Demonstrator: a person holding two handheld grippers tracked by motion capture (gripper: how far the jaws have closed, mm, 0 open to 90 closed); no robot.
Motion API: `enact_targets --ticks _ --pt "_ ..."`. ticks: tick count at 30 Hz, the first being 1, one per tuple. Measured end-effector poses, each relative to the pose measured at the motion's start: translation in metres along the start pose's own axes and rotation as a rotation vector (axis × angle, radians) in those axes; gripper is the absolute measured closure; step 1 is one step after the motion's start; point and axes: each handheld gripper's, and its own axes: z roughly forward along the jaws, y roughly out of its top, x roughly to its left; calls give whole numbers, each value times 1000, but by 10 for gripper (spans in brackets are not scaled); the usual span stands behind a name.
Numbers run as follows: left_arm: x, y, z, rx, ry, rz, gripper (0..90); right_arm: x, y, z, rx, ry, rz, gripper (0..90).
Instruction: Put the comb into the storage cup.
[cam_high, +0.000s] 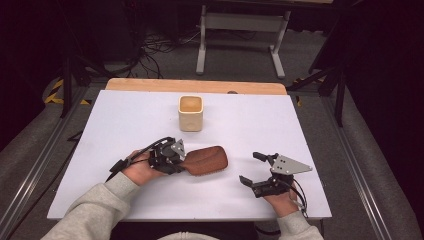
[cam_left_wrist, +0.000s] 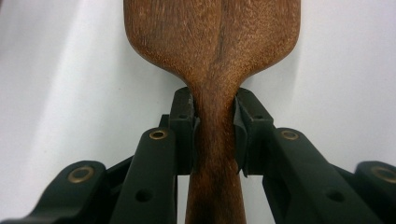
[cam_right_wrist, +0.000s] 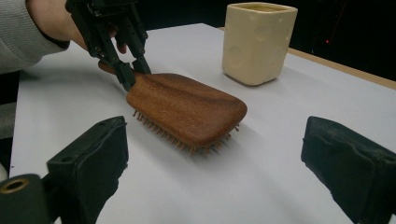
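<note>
Left tool: you have it clamped on the neck of the hairbrush, bristles down on the counter.
Right tool: your jaws stand wide with nothing between them, just beside the brush head's far end.
Cup: beyond both tools, well apart from the brush.
Between tools: bare counter.

A lab or recording studio, not a home; a white board lies on a wooden table ringed by dark curtains; loose cables sprawl over grey carpet beyond the table's far edge; a white metal stand waits behind; yellow-and-black hazard tape marks the floor near the far left corner.
</note>
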Motion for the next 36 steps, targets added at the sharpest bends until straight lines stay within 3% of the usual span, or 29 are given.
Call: enact_targets --ticks 8,18,26,27,29,31,36 --pt "-8 2 -4 -23 15 19 726 0 0 0 -2 -1 0 79" --pt "-15 -4 -21 -102 40 3 725 0 1 0 3 0 5 95" --pt "-25 -13 -41 -214 78 -11 725 1 2 2 11 6 5 91" --pt "-25 -13 -41 -214 78 -11 725 1 2 2 11 6 7 90" --pt "-29 -18 -44 -262 87 -25 725 1 2 2 10 2 5 84" --pt "-30 -20 -45 -276 94 -32 725 1 3 2 9 4 5 84" --pt "-39 -32 -48 -363 125 -57 724 2 3 2 12 5 -1 83"
